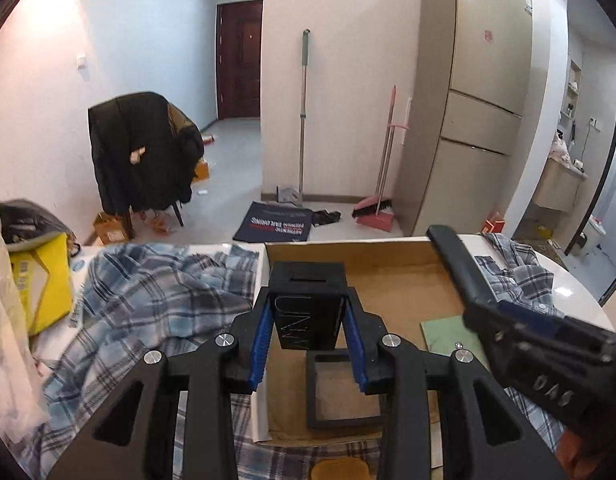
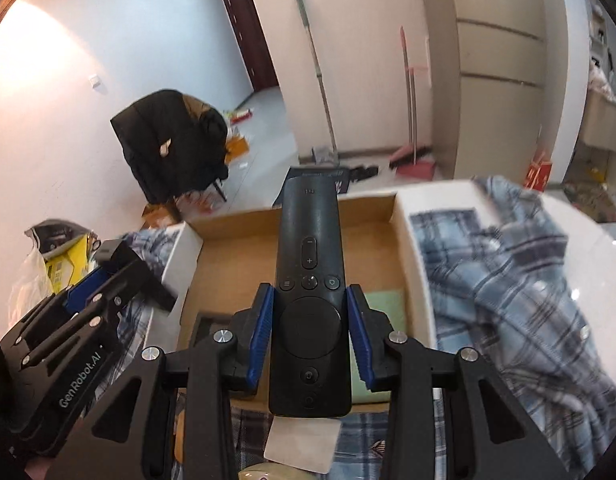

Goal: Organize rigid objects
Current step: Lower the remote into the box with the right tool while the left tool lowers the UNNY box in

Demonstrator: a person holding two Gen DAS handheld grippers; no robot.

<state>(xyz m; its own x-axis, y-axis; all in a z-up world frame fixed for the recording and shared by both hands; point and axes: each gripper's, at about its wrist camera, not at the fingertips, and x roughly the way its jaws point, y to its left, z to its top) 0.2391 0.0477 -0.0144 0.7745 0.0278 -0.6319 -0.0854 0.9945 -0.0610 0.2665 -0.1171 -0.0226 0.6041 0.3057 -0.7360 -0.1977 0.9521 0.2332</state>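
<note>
My left gripper [image 1: 308,312] is shut on a small black box [image 1: 305,300] with pale lettering, held above the open cardboard box [image 1: 388,276]. A black square frame [image 1: 344,390] and a green card [image 1: 444,332] lie on that box's floor. In the right wrist view my right gripper [image 2: 310,300] is shut on a black remote control [image 2: 310,280], which points forward over the same cardboard box [image 2: 235,256]. The remote [image 1: 460,268] reaches in from the right in the left wrist view. The left gripper's fingers [image 2: 107,292] with the small box show at the left of the right wrist view.
A blue plaid cloth [image 1: 159,292] covers the white table [image 1: 580,292] on both sides of the box. A yellow bag [image 1: 39,280] stands at the left. Beyond the table are a chair with a black jacket [image 1: 143,152], a mop, a broom with dustpan [image 1: 374,212] and a fridge [image 1: 472,96].
</note>
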